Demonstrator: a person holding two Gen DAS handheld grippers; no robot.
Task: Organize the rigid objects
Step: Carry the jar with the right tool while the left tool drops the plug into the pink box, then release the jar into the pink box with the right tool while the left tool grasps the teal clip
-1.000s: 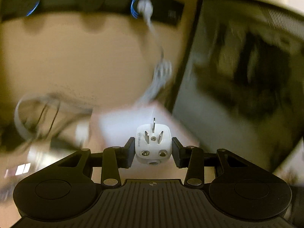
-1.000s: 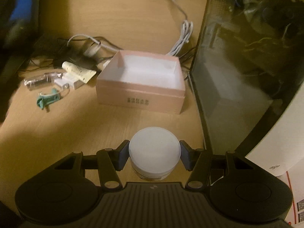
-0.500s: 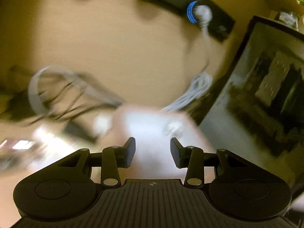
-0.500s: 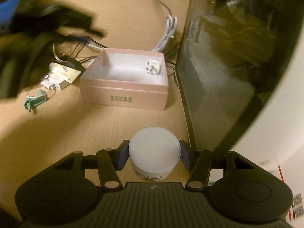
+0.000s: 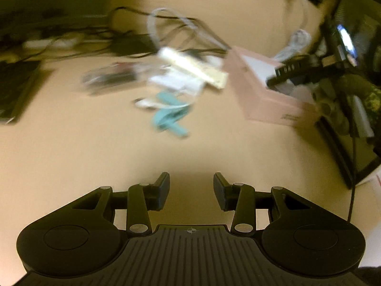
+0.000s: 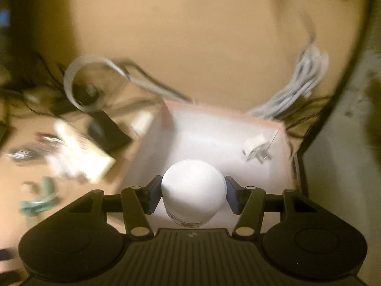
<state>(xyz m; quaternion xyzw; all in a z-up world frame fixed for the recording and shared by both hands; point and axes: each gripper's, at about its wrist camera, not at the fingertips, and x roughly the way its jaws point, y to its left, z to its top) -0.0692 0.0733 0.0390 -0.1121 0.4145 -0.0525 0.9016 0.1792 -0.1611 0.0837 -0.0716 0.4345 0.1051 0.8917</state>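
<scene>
right gripper clamped on a white jar above the pink box holding a white plug, left gripper parted, empty over the table.

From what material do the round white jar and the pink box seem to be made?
The round white jar, held over the box by the right gripper: probably plastic, with a smooth matte lid without glare. The pink box: likely cardboard, with thin straight walls, a dull pink outside and a white inside. Blur leaves both uncertain.
</scene>
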